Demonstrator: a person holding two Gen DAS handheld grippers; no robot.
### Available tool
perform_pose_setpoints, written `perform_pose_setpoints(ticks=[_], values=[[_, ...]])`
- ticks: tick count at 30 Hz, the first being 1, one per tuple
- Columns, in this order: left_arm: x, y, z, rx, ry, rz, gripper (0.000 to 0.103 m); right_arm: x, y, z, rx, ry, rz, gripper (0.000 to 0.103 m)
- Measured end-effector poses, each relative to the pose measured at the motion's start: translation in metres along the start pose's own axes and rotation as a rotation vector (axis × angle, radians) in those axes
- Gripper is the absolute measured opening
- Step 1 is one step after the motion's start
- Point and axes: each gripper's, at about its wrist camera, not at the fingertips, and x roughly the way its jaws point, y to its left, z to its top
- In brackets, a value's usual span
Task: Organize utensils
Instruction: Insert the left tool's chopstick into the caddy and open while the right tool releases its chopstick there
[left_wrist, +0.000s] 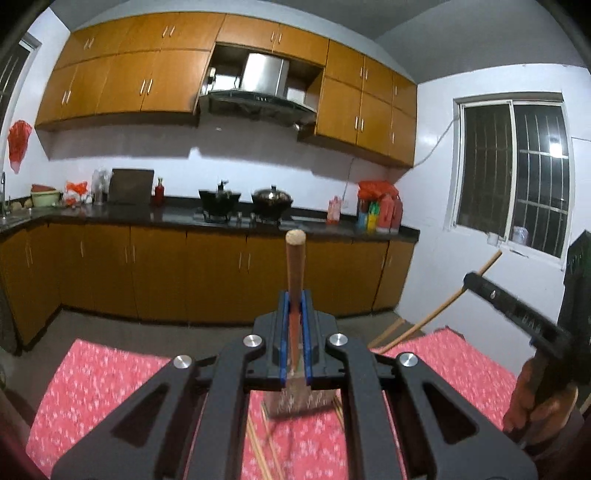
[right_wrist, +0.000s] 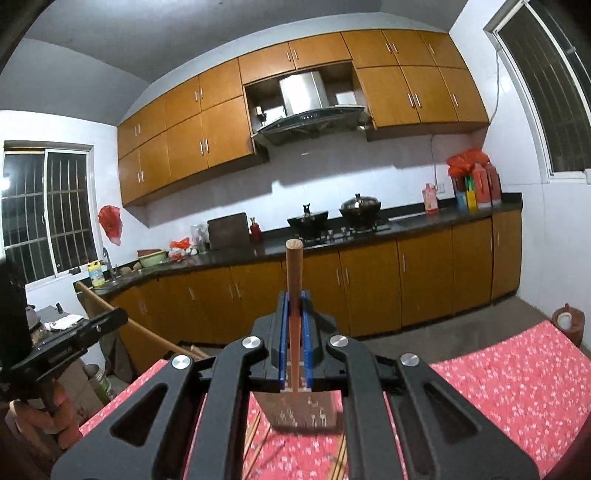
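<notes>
Clamping wooden stick (left_wrist: 294, 273): left gripper (left_wrist: 294, 295); right gripper (right_wrist: 294, 295) likewise, second stick (right_wrist: 293, 273), above red tablecloth (right_wrist: 517, 373).

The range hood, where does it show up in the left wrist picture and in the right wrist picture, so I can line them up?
Left wrist: the range hood sits upper centre, left of the middle, under the wall cabinets.
Right wrist: the range hood sits upper centre, just right of the middle.
Shared landmark: the lidded wok on the stove below the hood.
</notes>
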Motion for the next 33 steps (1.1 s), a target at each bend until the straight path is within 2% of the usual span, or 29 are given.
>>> perform_pose_setpoints(ticks=[4,9,14,27,29,30,31,33], values=[[0.022,-0.005,0.007,0.008,0.009,0.015,0.008,0.015,0.001,0.0,-0.012,-0.023,-0.029,0.008],[0.047,-0.003,-0.002,-0.006,0.053,0.025,0.008,0.04,-0.001,-0.006,-0.025,-0.021,-0.06,0.008],[0.066,-0.003,-0.015,0.009,0.087,0.025,0.008,0.065,-0.006,-0.02,-0.013,0.054,-0.066,0.008],[0.102,0.006,-0.041,-0.001,0.196,0.018,0.008,0.087,-0.01,-0.036,0.018,0.17,-0.04,0.009],[0.105,0.009,-0.041,-0.017,0.201,0.021,0.01,0.089,-0.01,-0.037,0.021,0.188,-0.038,0.023],[0.106,0.01,-0.041,-0.02,0.201,0.019,0.011,0.089,-0.01,-0.037,0.023,0.19,-0.041,0.042],[0.105,0.01,-0.04,-0.022,0.199,0.02,0.013,0.087,-0.01,-0.036,0.026,0.18,-0.044,0.05],[0.103,0.011,-0.04,-0.021,0.19,0.025,0.017,0.085,-0.009,-0.033,0.024,0.165,-0.047,0.05]])
